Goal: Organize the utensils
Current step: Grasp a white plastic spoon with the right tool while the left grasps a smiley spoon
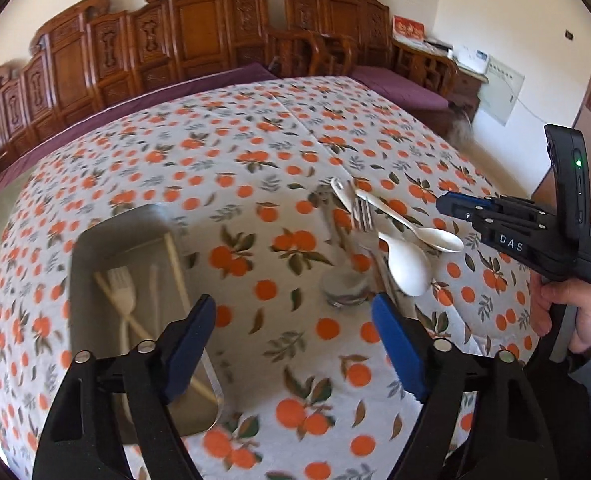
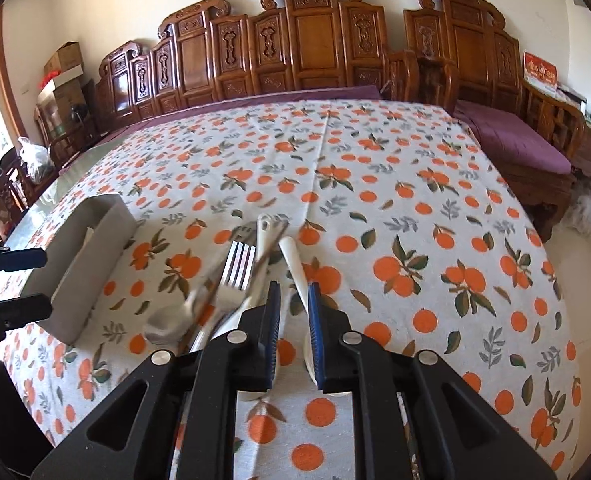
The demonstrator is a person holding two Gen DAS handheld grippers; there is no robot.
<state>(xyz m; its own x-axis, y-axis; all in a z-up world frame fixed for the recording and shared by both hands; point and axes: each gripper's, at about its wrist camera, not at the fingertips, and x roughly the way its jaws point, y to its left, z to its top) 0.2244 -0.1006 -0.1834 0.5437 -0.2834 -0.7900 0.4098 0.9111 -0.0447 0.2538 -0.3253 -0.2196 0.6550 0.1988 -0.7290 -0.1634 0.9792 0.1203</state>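
Note:
A metal tray [image 1: 95, 240] lies on the table at the left, holding a pale fork [image 1: 123, 284] and chopsticks [image 1: 175, 268]; it also shows in the right wrist view [image 2: 83, 264]. A pile of utensils lies at centre right: a metal fork [image 1: 361, 216] [image 2: 237, 268], two white spoons [image 1: 407, 264] [image 1: 435, 236] and a metal spoon [image 1: 343, 284] [image 2: 167, 322]. My left gripper [image 1: 295, 312] is open and empty, between tray and pile. My right gripper [image 2: 293, 292] [image 1: 441, 202] is nearly closed, with a white spoon handle [image 2: 295, 268] between its fingers; whether the pads press it is unclear.
The table wears a cloth with orange prints [image 2: 415, 200]. Carved wooden benches with purple cushions [image 2: 511, 140] stand behind and to the right of it. Boxes [image 2: 61, 64] are stacked in the far left corner.

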